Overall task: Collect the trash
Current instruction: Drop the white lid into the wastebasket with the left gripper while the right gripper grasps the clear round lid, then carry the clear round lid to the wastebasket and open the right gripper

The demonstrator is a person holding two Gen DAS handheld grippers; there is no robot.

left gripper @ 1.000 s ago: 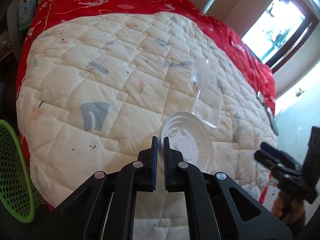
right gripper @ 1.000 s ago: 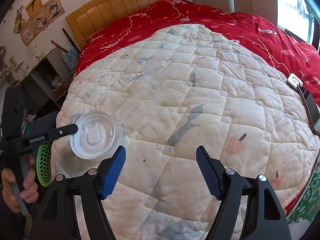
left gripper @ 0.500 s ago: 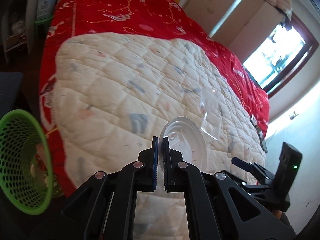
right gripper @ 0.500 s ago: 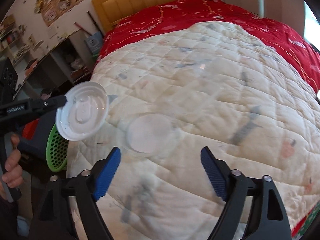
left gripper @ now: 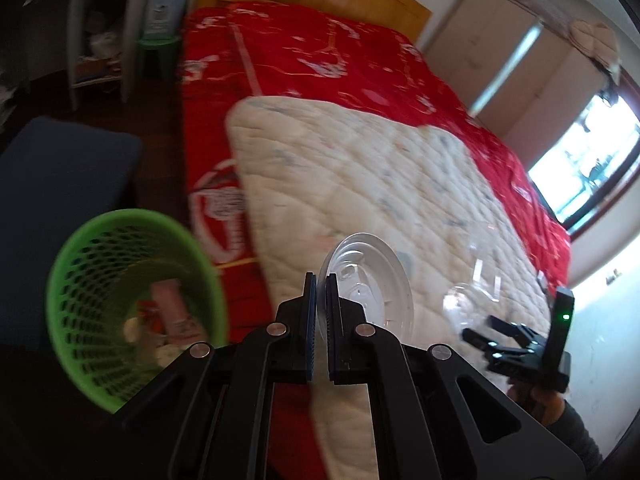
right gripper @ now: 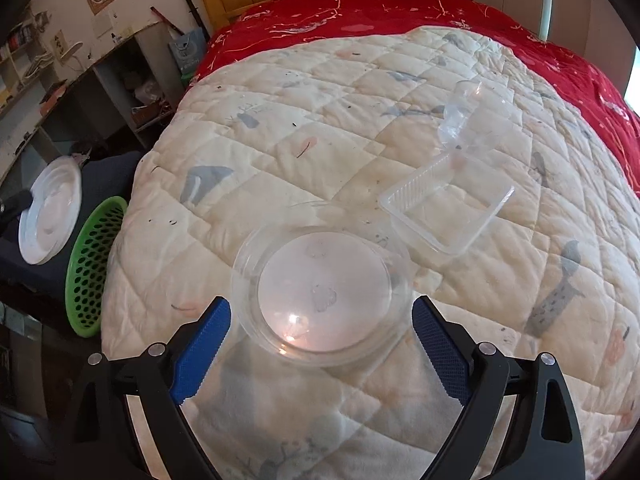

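**Tongs part ways: lid heads for the basket, right pair lines up the bowl**

Left tongs (left gripper: 318,312) were clamped tight on the rim of a round white plastic lid (left gripper: 366,286), which stood on edge between the pads. Over the past second the view from that wrist had swung away from the middle of the bed (left gripper: 360,184) toward its side, so that the green mesh basket (left gripper: 132,308) on the floor, a sliver at the frame's edge a second earlier, now filled the lower left with its mouth open to the camera and some scraps already lying inside. The lid was near the basket but not yet over it. From the right wrist view the same lid (right gripper: 50,212) hung off the edge of the bed, just above the basket's rim (right gripper: 94,264).

Right tongs (right gripper: 320,344) had just been opening and now stood wide, with nothing pressed between the pads. They had dropped closer to the quilt, and a clear round bowl (right gripper: 322,294) lay on the bed between the two blue pads, close to both, though contact could not be made out. Beyond it lay a clear hinged rectangular container (right gripper: 448,212), lid flipped back, untouched.

Judged from this, one piece was on its way to being dropped, needing a little more travel to clear the basket's rim. The right side appeared set up to close on the bowl next. Its thin, slick wall may flex or slip under the squeeze. The hinged container would remain for a later trip.
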